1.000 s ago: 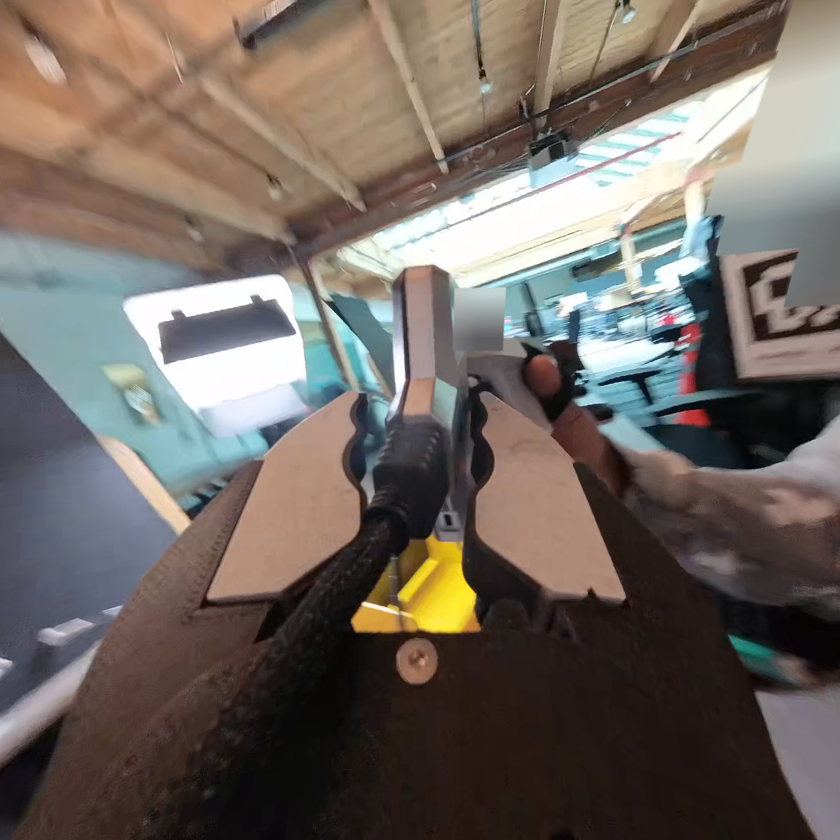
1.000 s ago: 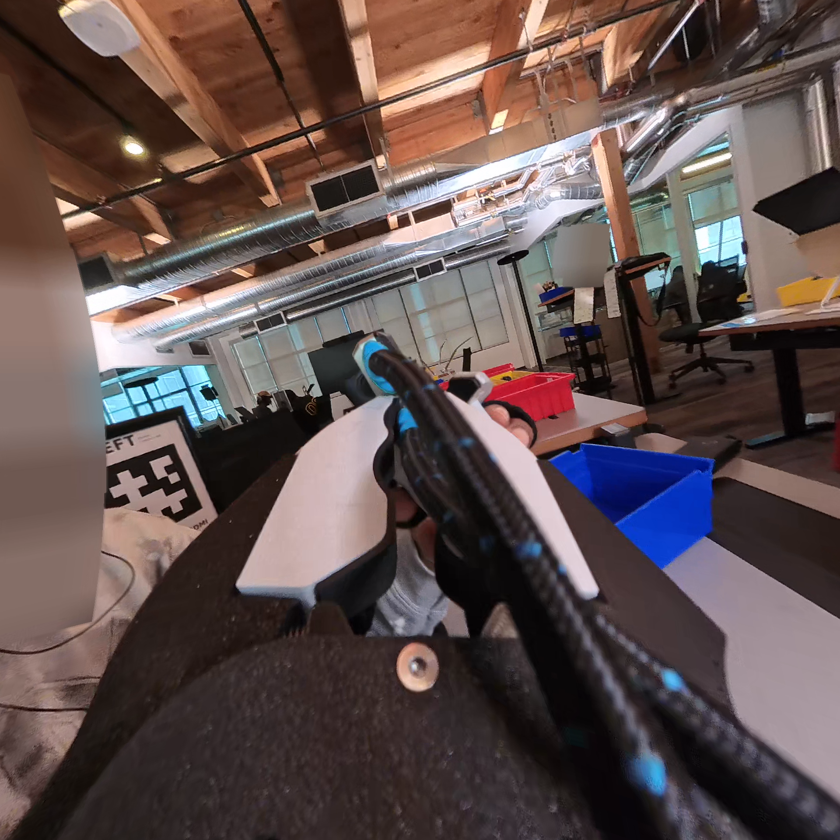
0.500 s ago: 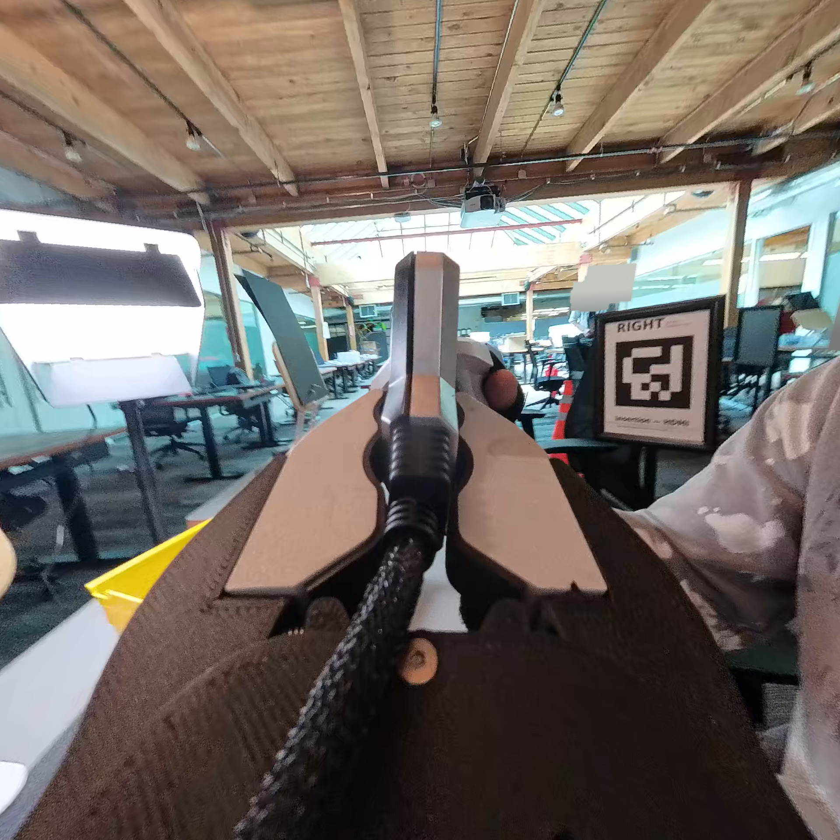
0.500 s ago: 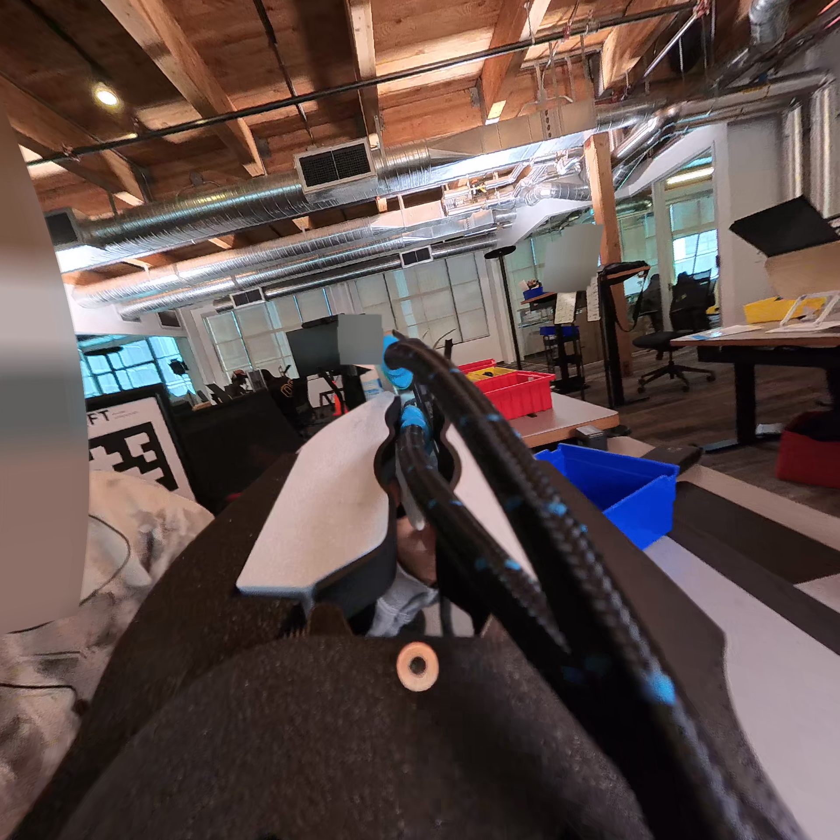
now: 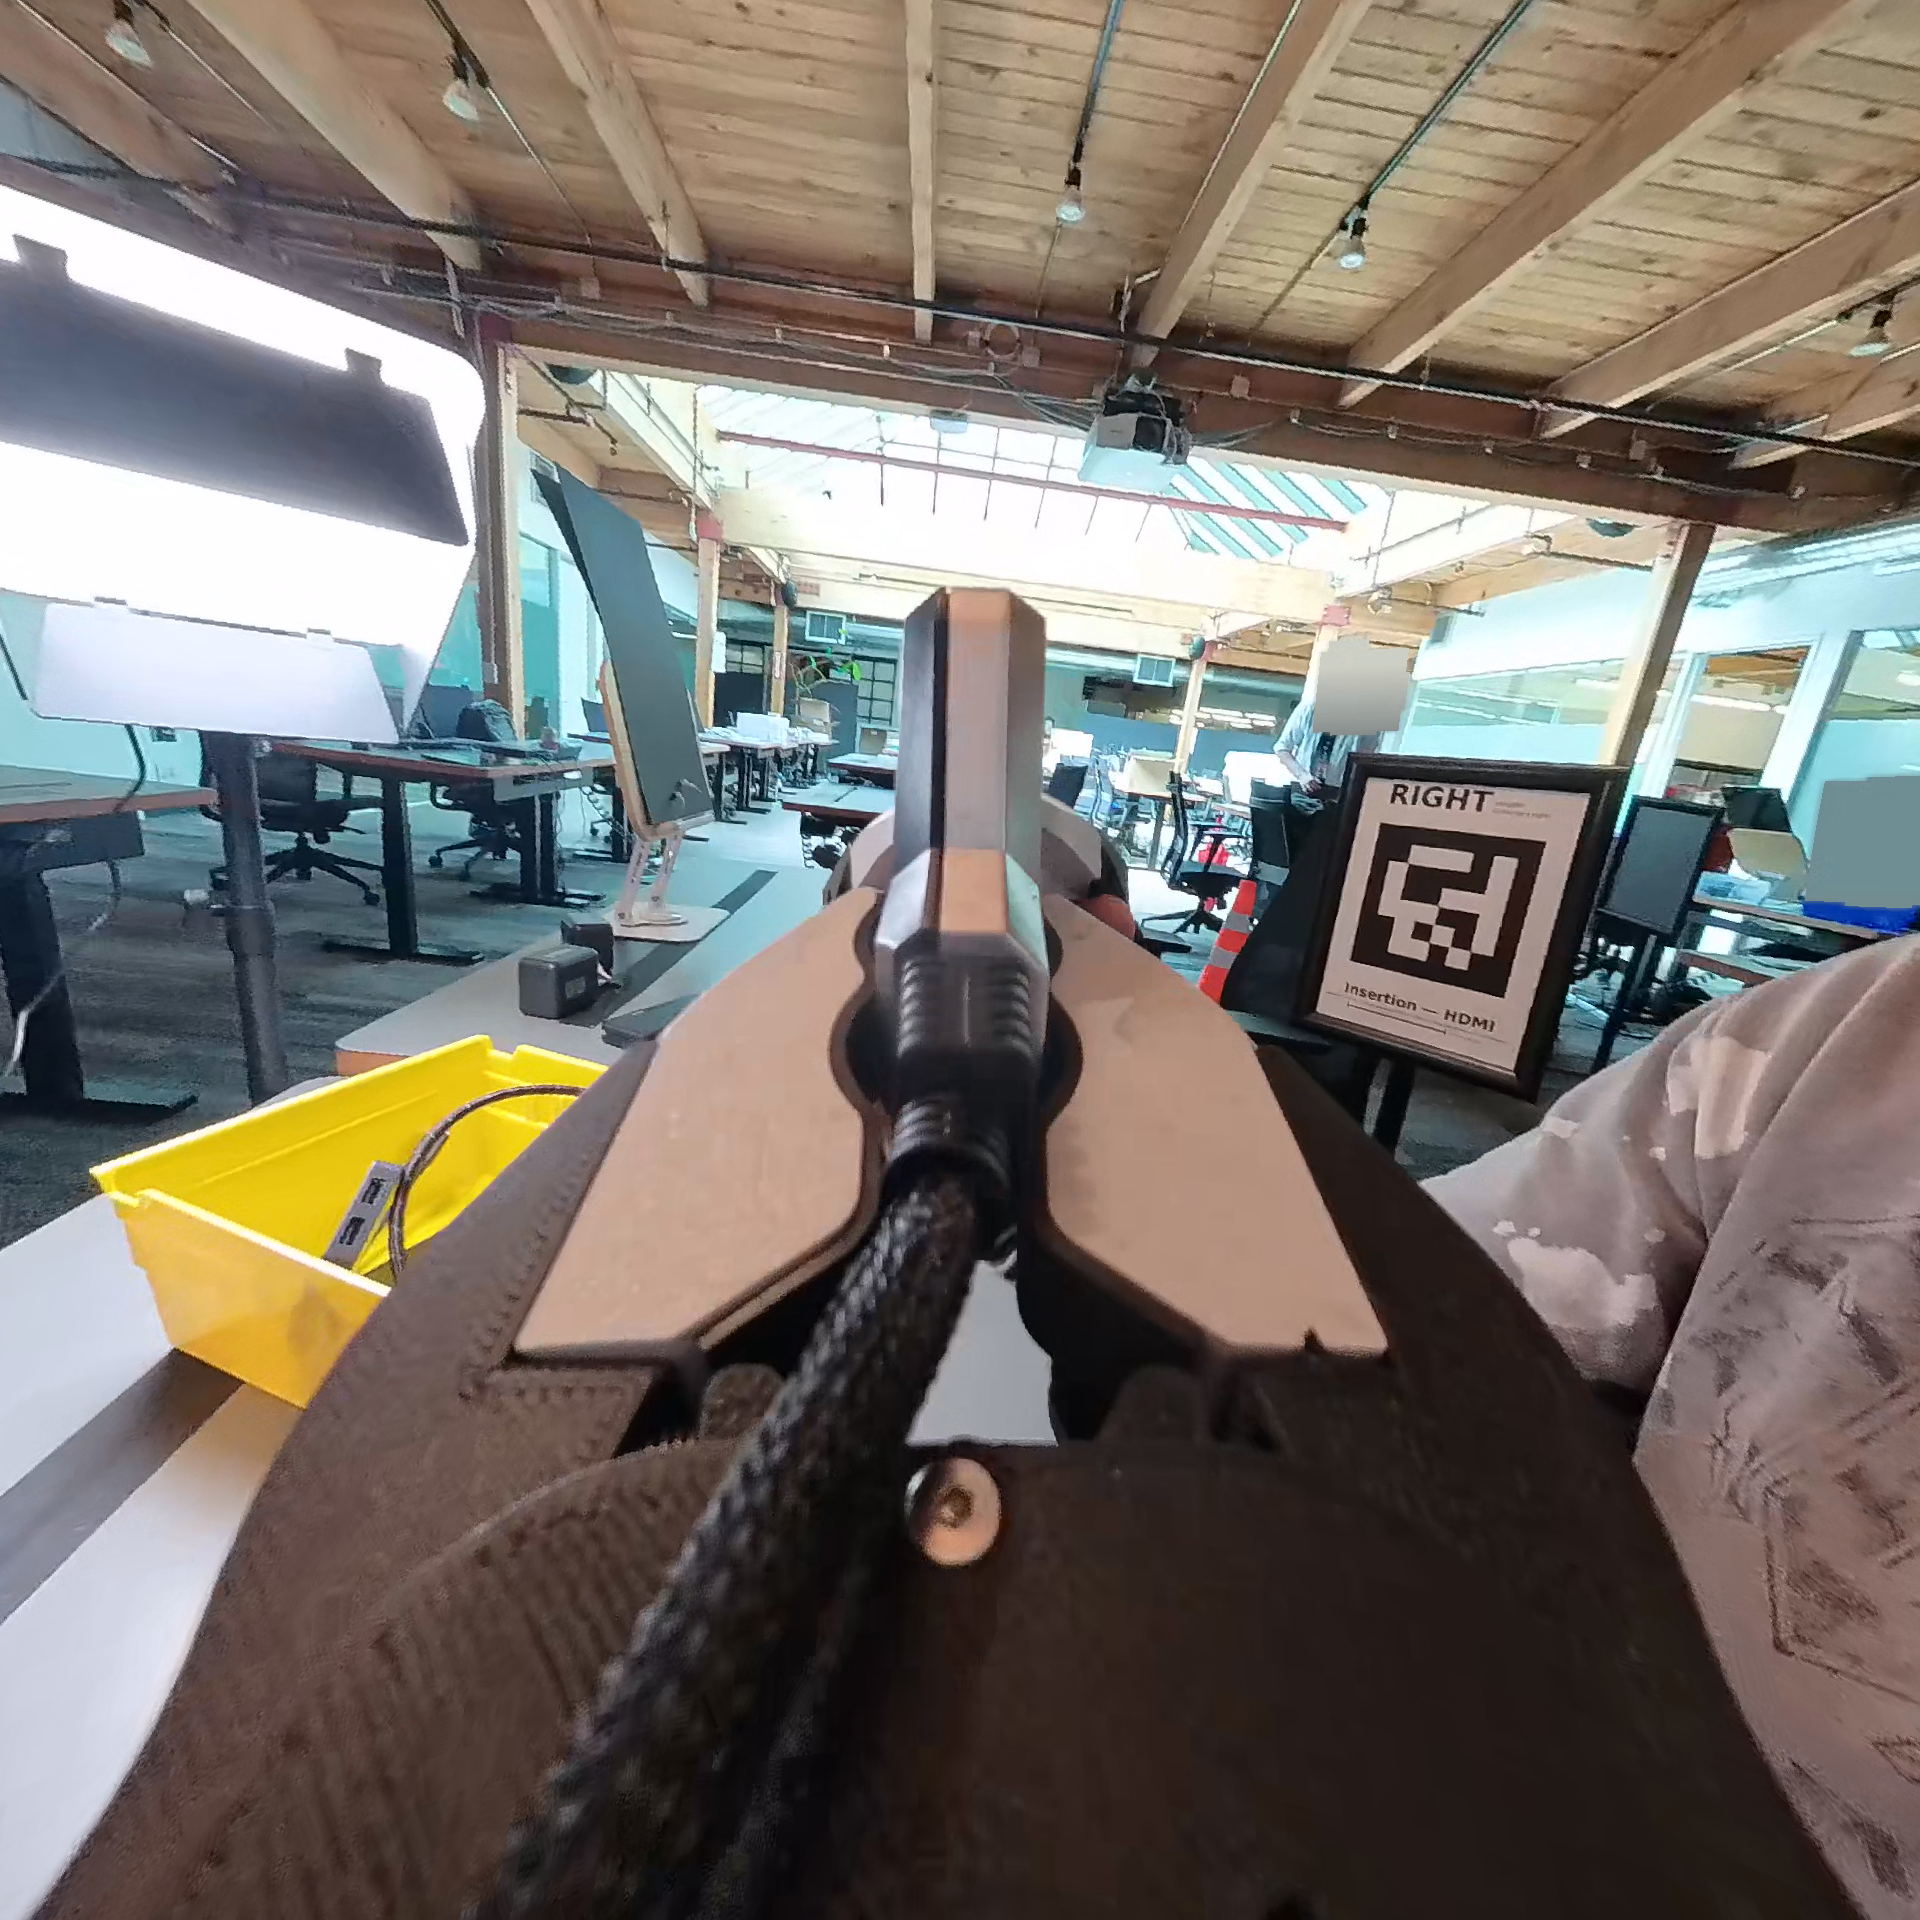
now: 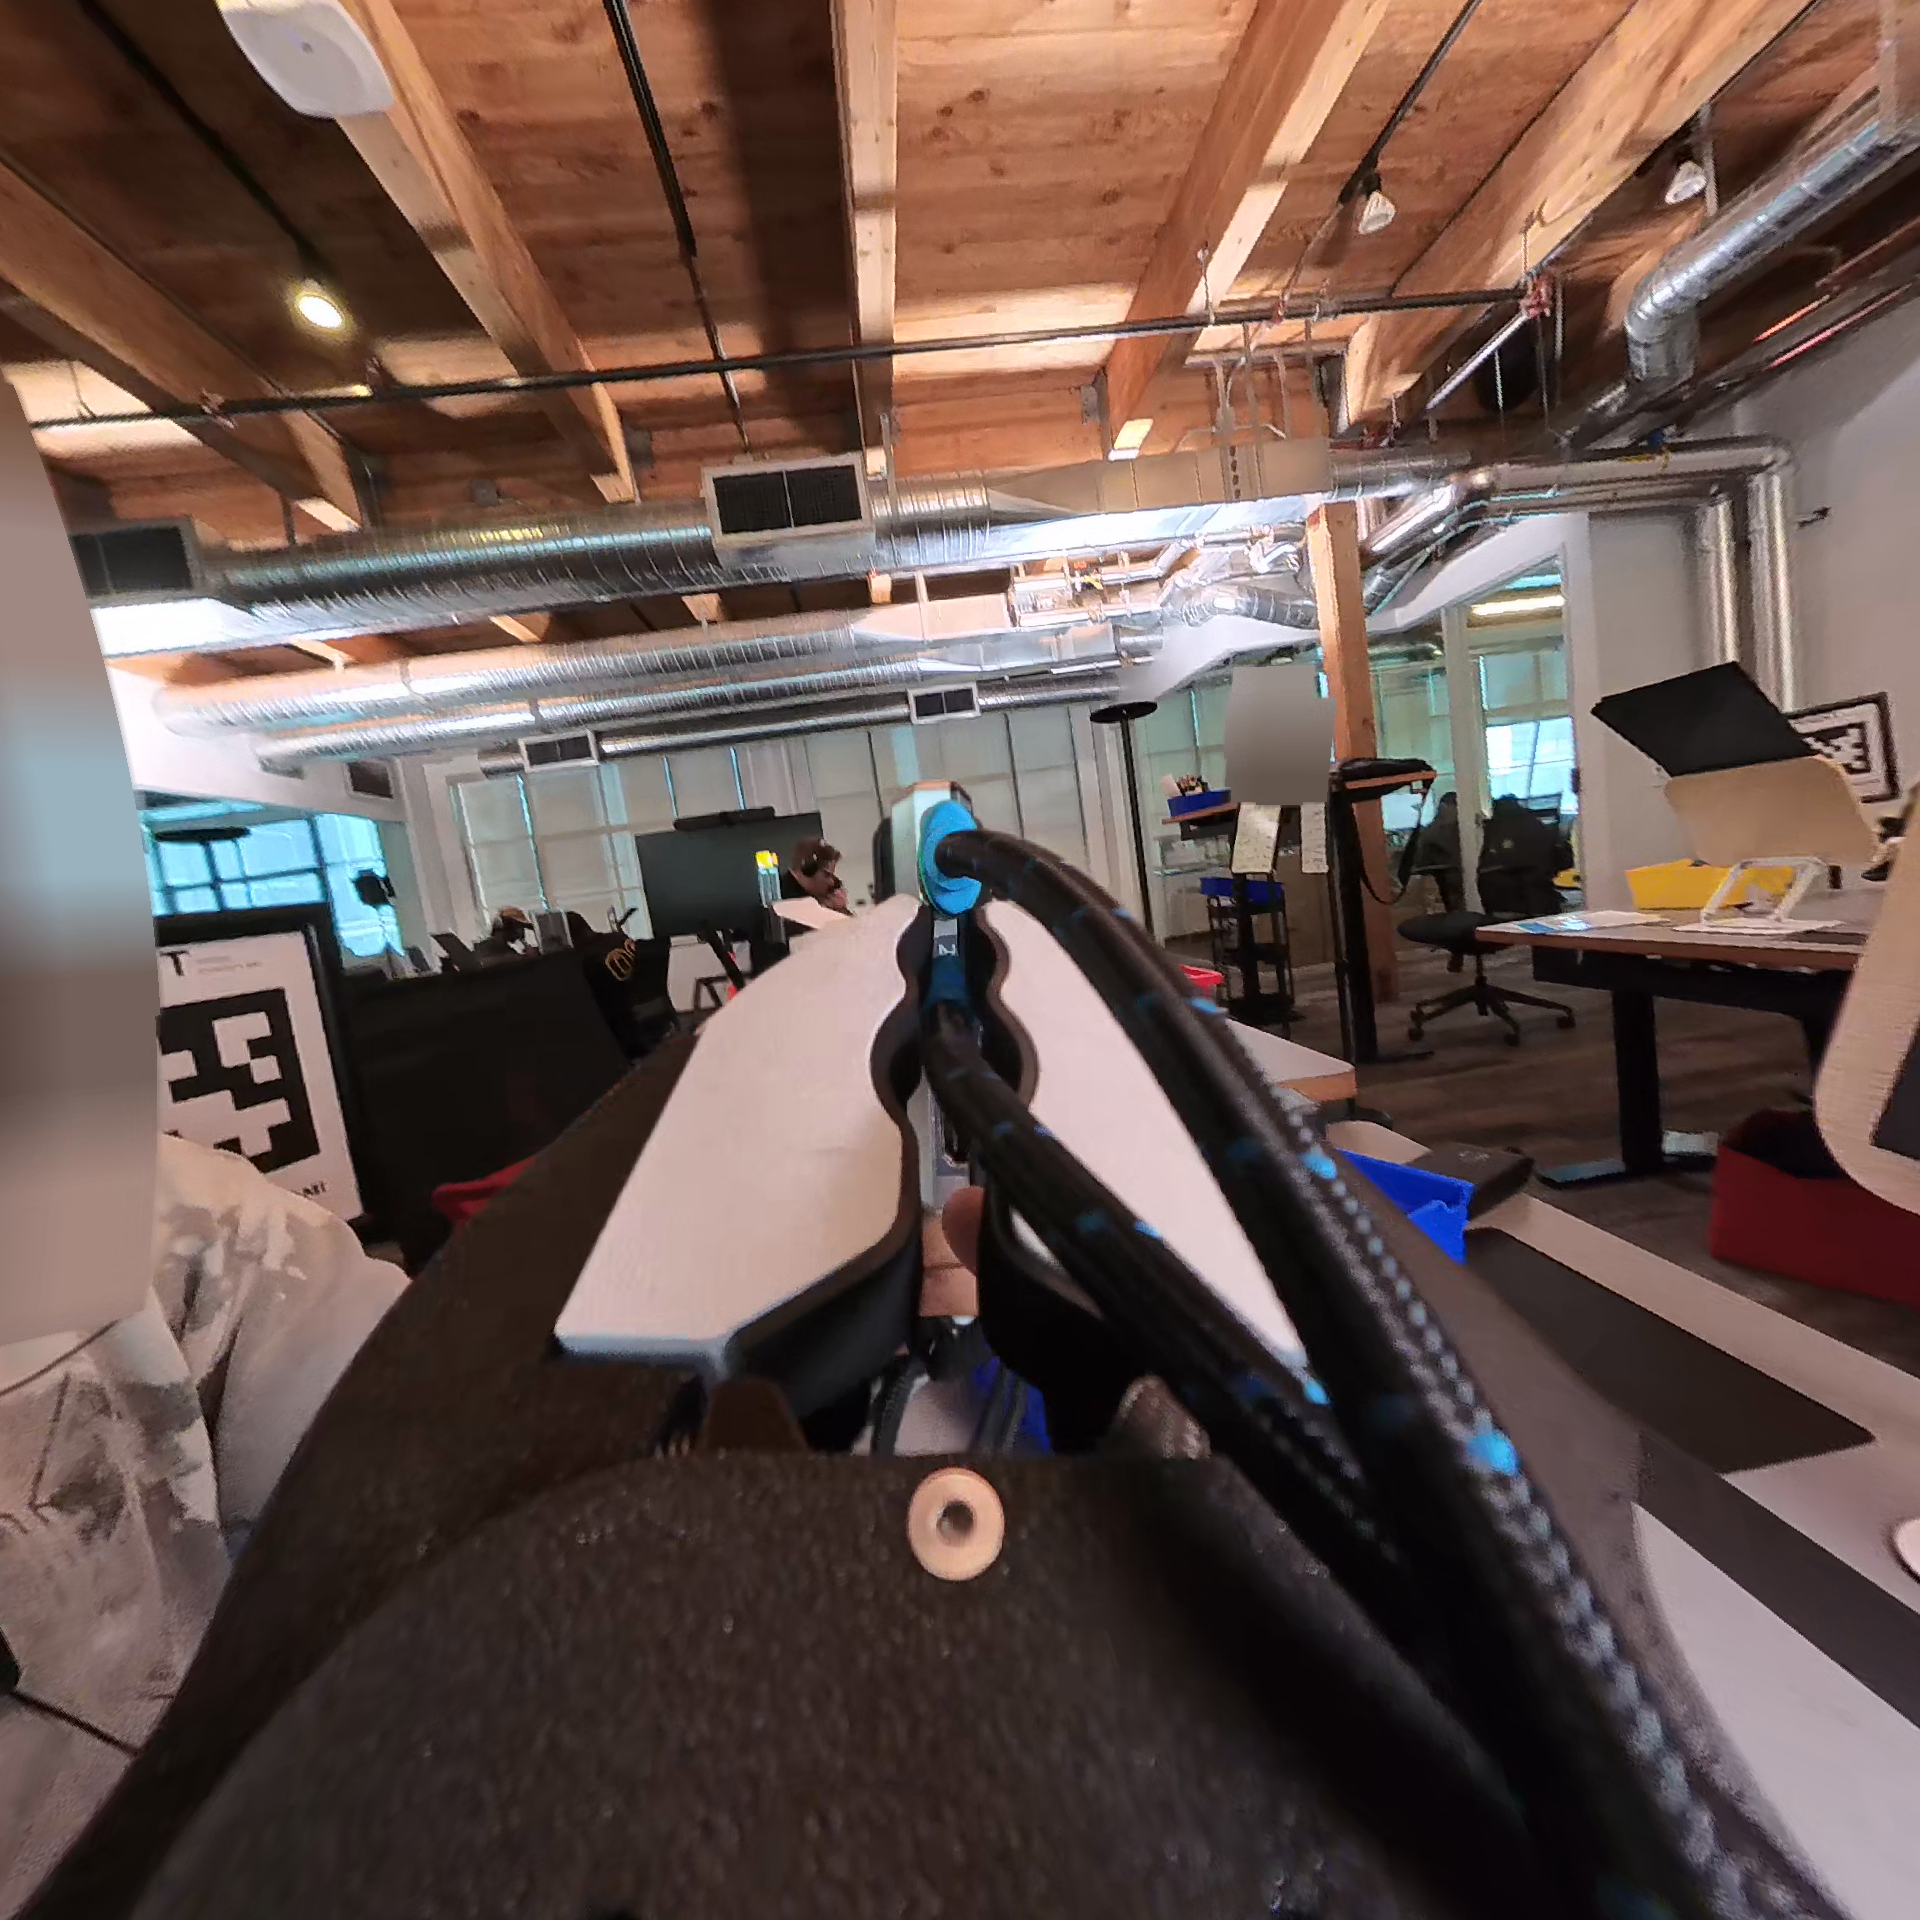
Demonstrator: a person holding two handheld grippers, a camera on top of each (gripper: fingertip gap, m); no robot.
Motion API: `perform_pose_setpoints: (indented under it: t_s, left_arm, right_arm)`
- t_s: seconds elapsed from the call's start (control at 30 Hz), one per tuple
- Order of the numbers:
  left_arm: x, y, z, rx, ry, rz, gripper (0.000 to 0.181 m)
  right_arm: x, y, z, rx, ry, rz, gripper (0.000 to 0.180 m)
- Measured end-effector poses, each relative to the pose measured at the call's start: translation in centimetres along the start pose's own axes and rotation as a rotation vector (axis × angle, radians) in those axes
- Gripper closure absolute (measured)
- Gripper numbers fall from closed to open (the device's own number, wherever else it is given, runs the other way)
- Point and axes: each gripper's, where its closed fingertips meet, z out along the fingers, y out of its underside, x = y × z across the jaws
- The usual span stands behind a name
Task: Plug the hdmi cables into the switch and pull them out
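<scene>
Right now I have my left tool [image 5: 961, 935] clamped on the black HDMI plug [image 5: 964, 914], seated in the switch [image 5: 968, 727], while my right tool [image 6: 951, 997] pinches the blue-flecked cable [image 6: 1164, 1039], likely bracing both for the pull.

Bright daylight, blown-out lamp panel [image 5: 208, 488], fisheye-bent edges.

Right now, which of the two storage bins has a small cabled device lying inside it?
The yellow bin in the left wrist view: a grey adapter with thin cable lies inside. The blue bin in the right wrist view shows no contents.
</scene>
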Motion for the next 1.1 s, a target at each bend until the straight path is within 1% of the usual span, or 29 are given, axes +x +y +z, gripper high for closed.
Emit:
perform_pose_setpoints:
  t_s: [0.1,0.17,0.33,0.47,0.63,0.73,0.77,0.87,1.03,1.1]
  left_arm:
    - [-0.1,-0.4,-0.3,0.011,-0.016,0.025,0.157]
    - [-0.2,-0.6,-0.2,0.033,-0.02,0.027,0.157]
    - [0.1,-0.9,0.0,0.085,-0.019,0.05,0.157]
    - [0.5,-1.2,0.1,0.09,-0.019,0.084,0.157]
    - [0.6,-1.3,0.1,0.095,-0.021,0.103,0.157]
    - [0.3,-1.1,-0.1,0.084,-0.022,0.109,0.157]
    - [0.1,-1.0,-0.1,0.077,-0.025,0.104,0.157]
    - [-0.5,-0.7,-0.2,0.062,-0.035,0.082,0.156]
    - [-1.2,-0.8,-0.8,0.084,-0.058,0.077,0.154]
    - [-1.2,-0.6,-0.7,0.087,-0.063,0.088,0.156]
  right_arm:
    - [0.1,0.1,0.1,0.032,-0.009,0.005,0.175]
    - [0.2,0.0,0.0,0.053,-0.01,-0.004,0.18]
    - [-0.1,-0.2,-0.3,0.099,-0.032,-0.028,0.177]
    - [-0.4,-0.3,-0.5,0.128,-0.057,-0.05,0.177]
    - [-0.4,-0.3,-0.6,0.13,-0.062,-0.058,0.177]
    - [-0.1,0.0,-0.5,0.094,-0.051,-0.043,0.18]
    - [0.2,0.1,-0.5,0.085,-0.034,-0.044,0.178]
    - [0.6,0.4,-0.5,0.092,-0.038,0.03,0.18]
    - [1.1,1.1,0.0,0.08,-0.034,0.075,0.176]
    - [1.2,1.1,-0.2,0.092,-0.031,0.073,0.178]
